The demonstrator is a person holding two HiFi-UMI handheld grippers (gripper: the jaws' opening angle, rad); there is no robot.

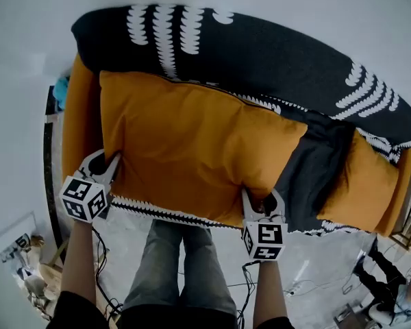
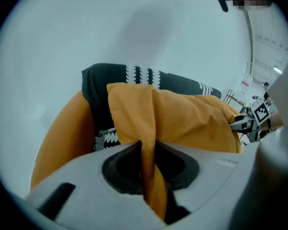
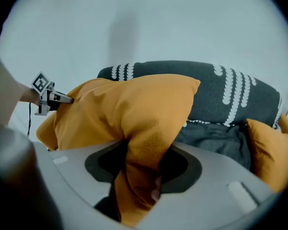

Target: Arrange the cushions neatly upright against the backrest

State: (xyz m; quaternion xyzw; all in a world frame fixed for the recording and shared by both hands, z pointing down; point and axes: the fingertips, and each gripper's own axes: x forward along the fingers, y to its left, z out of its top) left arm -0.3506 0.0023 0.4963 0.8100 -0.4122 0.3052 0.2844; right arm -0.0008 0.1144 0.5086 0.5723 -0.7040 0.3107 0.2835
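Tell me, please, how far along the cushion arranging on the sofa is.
Done: nothing stands clearly finished. In hand: the large orange fabric cushion is pinched at its near edge by the left claw and the right claw. Left: stand it upright against the black, white-patterned backrest, then straighten the rumpled dark grey fabric piece and the smaller orange fabric cushion at the right end.

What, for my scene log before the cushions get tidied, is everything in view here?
large cushion: one, orange, across the sofa's front
small cushion: one, orange, at the sofa's right end
throw: one, black with white pattern, draped over backrest and seat
sofa: one, orange, against a pale wall
legs: two, grey trousers, below the sofa
left gripper: one, grey, shut on the large cushion's left edge
right gripper: one, grey, shut on its near edge
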